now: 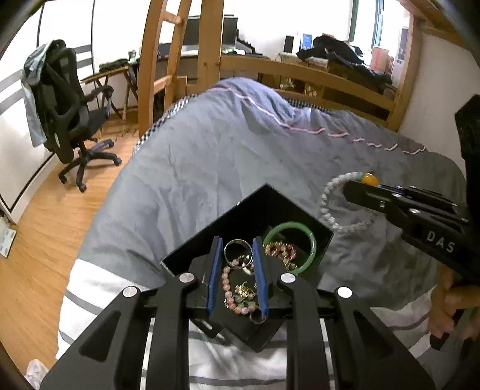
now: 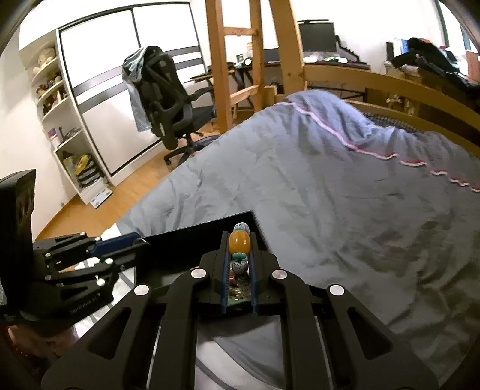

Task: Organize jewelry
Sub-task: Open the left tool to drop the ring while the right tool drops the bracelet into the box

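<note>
Jewelry box (image 1: 240,222), black and open, sits on the grey bed (image 1: 210,156) holding a green bangle (image 1: 312,240). Left gripper (image 1: 237,270) fingers stand narrowly parted, seemingly gripping the box's near wall. Right gripper (image 2: 239,264) fingers clamp a white bead bracelet (image 1: 327,204) at the box's right.

Bedroom, daylit, white walls. Wooden plank floor (image 1: 45,240), warm orange-brown. Bed covered by a rumpled grey-blue duvet (image 1: 225,150) with a pink scalloped trim; white, grey-striped bedding at the near end. Pine bunk frame and ladder (image 2: 240,60) rise beside the bed; a low wooden rail runs along its far side. Black mesh office chair (image 1: 66,105) on castors, a pale garment draped over its back. Wardrobe with white sliding doors (image 2: 120,75), dark-edged, next to open shelves (image 2: 57,105) of small items. Desk behind with a dark monitor (image 2: 318,37). Window (image 1: 366,21) at far right, bright.
</note>
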A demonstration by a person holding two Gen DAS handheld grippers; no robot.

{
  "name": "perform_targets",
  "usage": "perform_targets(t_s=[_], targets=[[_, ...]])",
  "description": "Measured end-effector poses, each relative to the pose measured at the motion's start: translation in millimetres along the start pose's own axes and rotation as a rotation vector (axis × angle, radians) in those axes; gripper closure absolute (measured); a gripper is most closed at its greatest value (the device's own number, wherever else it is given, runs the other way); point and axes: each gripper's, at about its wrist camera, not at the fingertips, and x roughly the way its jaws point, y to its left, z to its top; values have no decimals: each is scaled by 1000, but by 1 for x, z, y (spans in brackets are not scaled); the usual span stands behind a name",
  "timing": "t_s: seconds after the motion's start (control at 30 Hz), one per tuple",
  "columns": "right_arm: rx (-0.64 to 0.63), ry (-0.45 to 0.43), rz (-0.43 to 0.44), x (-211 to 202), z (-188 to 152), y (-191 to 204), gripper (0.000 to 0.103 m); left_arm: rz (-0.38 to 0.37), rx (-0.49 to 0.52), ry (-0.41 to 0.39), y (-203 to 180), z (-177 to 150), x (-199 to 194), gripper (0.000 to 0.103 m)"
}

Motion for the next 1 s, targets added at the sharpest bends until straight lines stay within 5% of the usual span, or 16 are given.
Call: perform_targets(t_s=[0.43, 0.53, 0.77, 0.83, 0.87, 1.0], targets=[[34, 92, 50, 44, -11, 7, 91, -81, -29, 74, 2, -7, 16, 83], [54, 100, 65, 44, -9, 4, 87, -74, -23, 69, 0, -7, 16, 75], [81, 56, 53, 32, -4, -2, 39, -56, -37, 46, 3, -7, 12, 41], [91, 38, 35, 26, -2, -4, 25, -42, -49, 24, 4, -7, 7, 19], [99, 23, 25, 22, -2, -6, 14, -33, -54, 14, 5, -6, 5, 15], [110, 11, -4, 11, 1, -11, 6, 15, -67, -33, 6, -5, -6, 6]])
